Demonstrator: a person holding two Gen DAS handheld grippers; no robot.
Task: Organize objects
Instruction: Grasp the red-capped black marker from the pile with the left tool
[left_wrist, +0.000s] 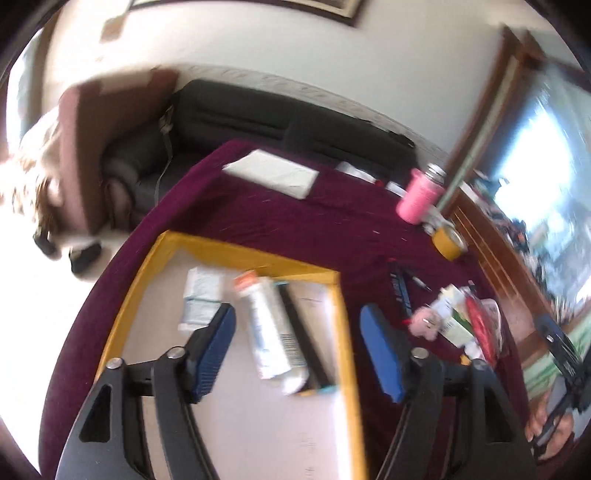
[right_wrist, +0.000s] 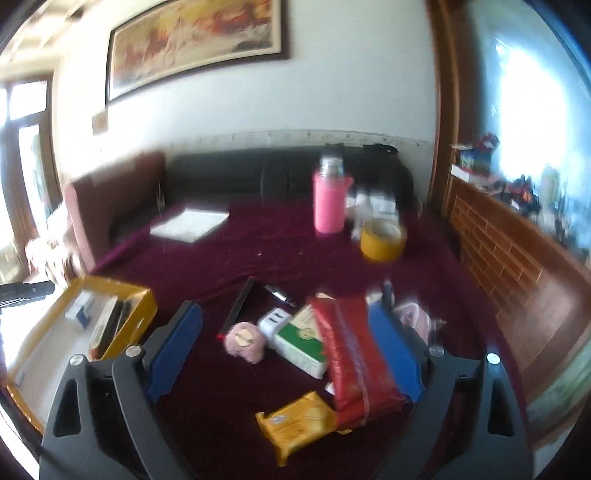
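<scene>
- Left wrist view first: the left gripper has its blue pads spread wide and grips nothing.
- Between those jaws, lower down, a white tube lies inside the yellow-rimmed tray, with a dark flat bar right against it on the right-pad side.
- Just past the left pad sits a pale folded packet, also in the tray.
- Outside the right pad, on the maroon cloth, there's a cluttered heap: a pink fluffy thing and a red packet, all blurred.
- Farther out, a white pad lies flat, with a pink bottle and a yellow tape roll off to the right.
- Over to the right wrist view: the right gripper is released too, jaws wide, nothing pinched.
- That red packet lies just inside the right pad; whether it touches the pad is hard to tell.
- Between the jaws: a yellow wrapper nearest, then a green-and-white box, the pink fluffy thing, and a white adapter.
- Beyond the left pad, the tray holds its items.
- Far ahead stands the pink bottle, upright, the tape roll near it.
</scene>
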